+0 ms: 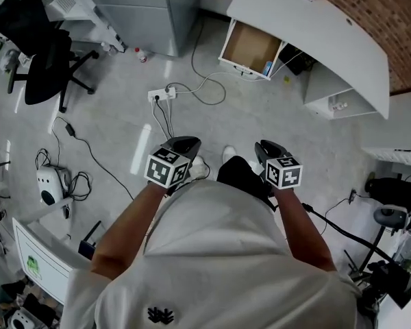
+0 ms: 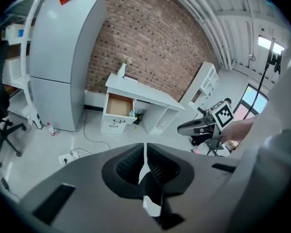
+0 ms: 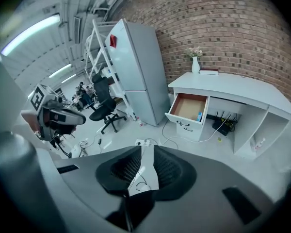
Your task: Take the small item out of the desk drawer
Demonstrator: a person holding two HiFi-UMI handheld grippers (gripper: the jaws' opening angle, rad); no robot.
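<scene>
A white desk point(image 1: 315, 26) stands by the brick wall, its drawer point(image 1: 250, 46) pulled open. A small blue item point(image 1: 268, 67) stands in the drawer's right corner; it also shows in the left gripper view point(image 2: 132, 113) and the right gripper view point(image 3: 200, 115). Both grippers are held close to the person's body, far from the desk. My left gripper point(image 1: 181, 146) has its jaws pressed together with nothing between them point(image 2: 145, 152). On my right gripper point(image 1: 267, 149) a narrow wedge of floor shows between the parted, empty jaws point(image 3: 146, 154).
A grey fridge point(image 1: 144, 12) stands left of the desk. A power strip point(image 1: 161, 94) with cables lies on the floor between me and the drawer. A black office chair point(image 1: 44, 60) is at the far left, a small bottle point(image 1: 141, 55) by the fridge.
</scene>
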